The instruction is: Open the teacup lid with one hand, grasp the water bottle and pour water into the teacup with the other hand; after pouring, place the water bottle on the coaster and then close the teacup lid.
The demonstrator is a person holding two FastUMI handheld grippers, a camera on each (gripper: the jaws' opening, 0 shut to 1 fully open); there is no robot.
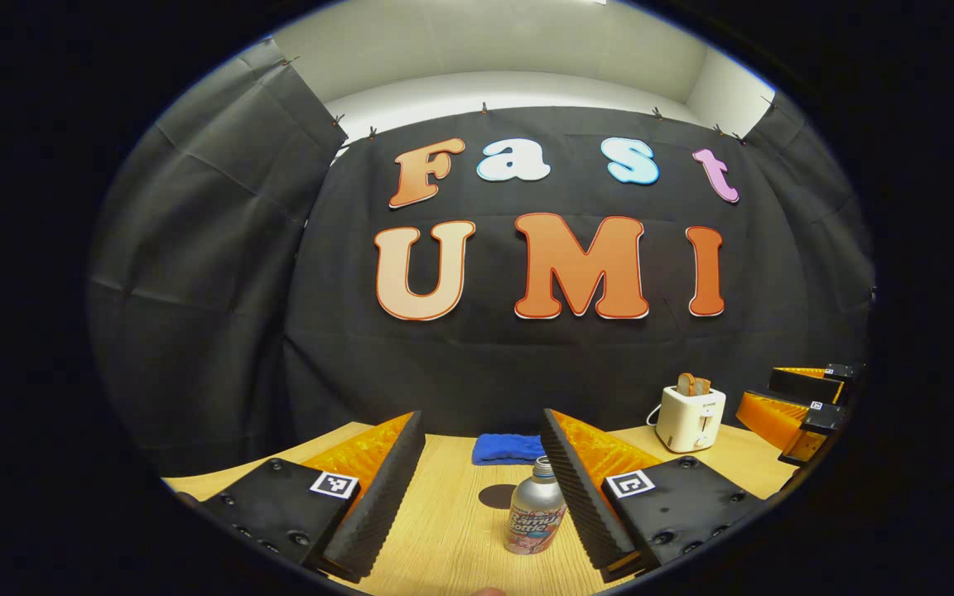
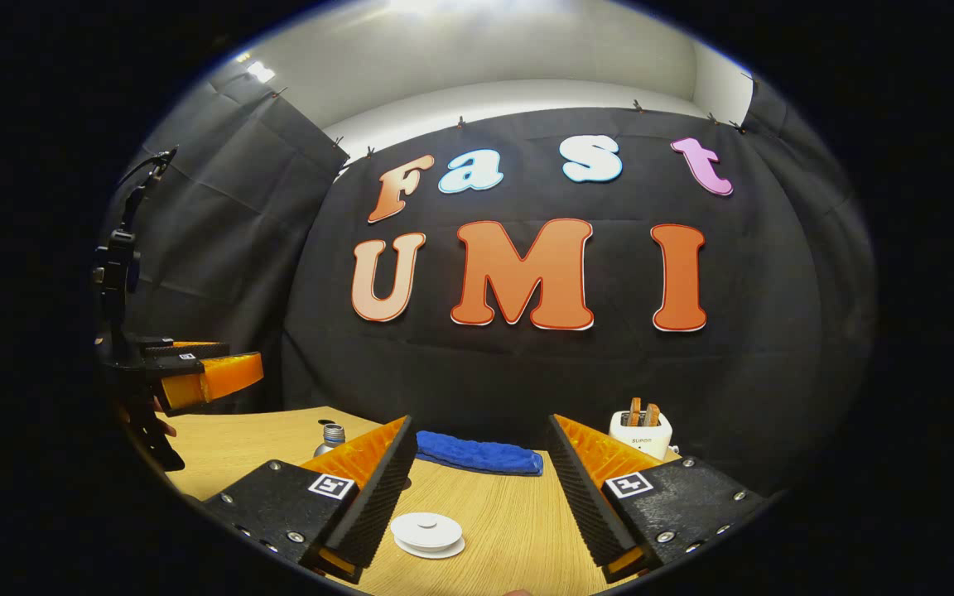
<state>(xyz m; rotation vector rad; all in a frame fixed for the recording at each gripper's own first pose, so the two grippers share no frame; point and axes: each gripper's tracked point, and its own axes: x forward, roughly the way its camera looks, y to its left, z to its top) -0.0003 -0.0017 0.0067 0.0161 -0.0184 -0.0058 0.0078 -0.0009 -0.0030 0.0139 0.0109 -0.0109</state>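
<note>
In the left gripper view, the left gripper (image 1: 483, 472) hangs over a wooden table (image 1: 444, 538) with its two fingers spread wide apart, gripping nothing. The bottle (image 1: 536, 507) stands upright on the table at about 6 o'clock in that view — between the fingers, closer to the right-hand one, though whether it touches that finger cannot be told. It is a silver metal bottle with a printed label and a cap on its neck. A blue cloth (image 1: 508, 448) lies folded behind the bottle, toward 12 o'clock from it, against the foot of the black wall. A white toaster (image 1: 690, 416) with bread in its slots sits at 4 o'clock in the view. The right gripper (image 1: 800, 403) shows at the 3 o'clock edge, fingers parted.

In the right gripper view, the right gripper (image 2: 481, 472) also has its fingers well apart and bare. The white teacup lid (image 2: 426, 531) lies low between them at 6 o'clock, nearer the left-hand finger; the cup beneath it cannot be made out. The bottle (image 2: 331, 439) peeks over that finger at 7 o'clock — just its cap and shoulder. The cloth (image 2: 479, 454) stretches across the table's far side, and the toaster (image 2: 641, 429) stands at 4 o'clock. The left gripper (image 2: 204, 368) shows at 9 o'clock, fingers apart, with part of a hand (image 2: 164, 418) below it.
</note>
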